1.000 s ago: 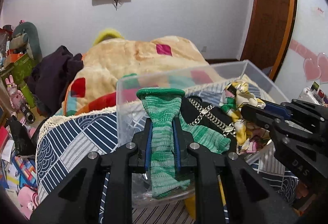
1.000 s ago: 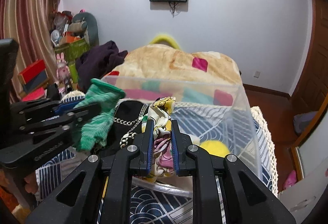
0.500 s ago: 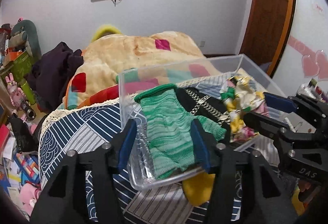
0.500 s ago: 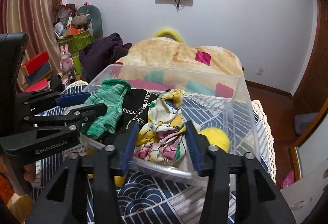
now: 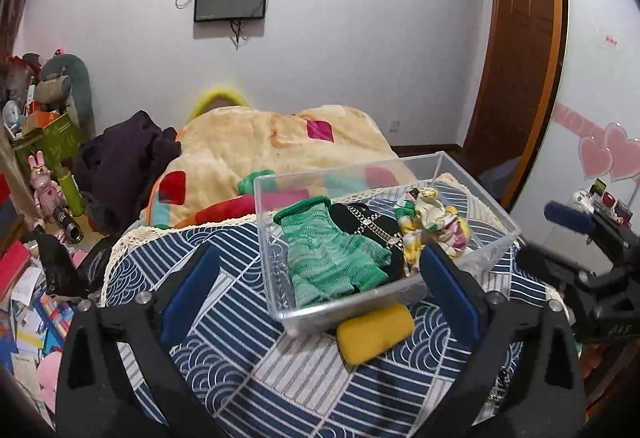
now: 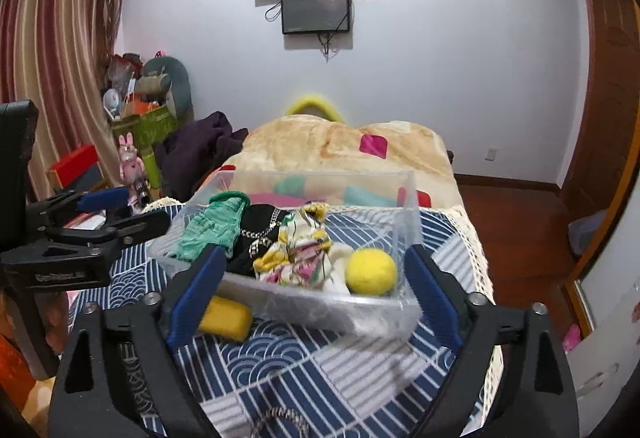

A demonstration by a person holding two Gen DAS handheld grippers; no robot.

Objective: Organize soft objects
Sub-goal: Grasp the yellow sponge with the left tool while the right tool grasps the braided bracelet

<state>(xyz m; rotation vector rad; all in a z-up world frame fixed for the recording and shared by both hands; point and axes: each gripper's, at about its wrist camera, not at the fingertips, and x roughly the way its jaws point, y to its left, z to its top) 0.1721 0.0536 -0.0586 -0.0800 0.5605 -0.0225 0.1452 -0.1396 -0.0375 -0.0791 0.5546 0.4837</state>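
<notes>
Clear bin: four soft items.

You are looking at a clear plastic bin holding a green knit sock, a black chained item, a floral cloth and a yellow ball; a yellow sponge is lying just outside, touching its front wall.

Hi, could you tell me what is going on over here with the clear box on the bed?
A person holding two handheld grippers is sorting soft things into the clear plastic box on the blue patterned bedspread. Both the left gripper and the right gripper are open and empty. Inside lie a green knitted glove, a black chain-trimmed piece, a yellow floral cloth and a yellow fuzzy ball. A yellow sponge block sits outside, against the box front.
</notes>
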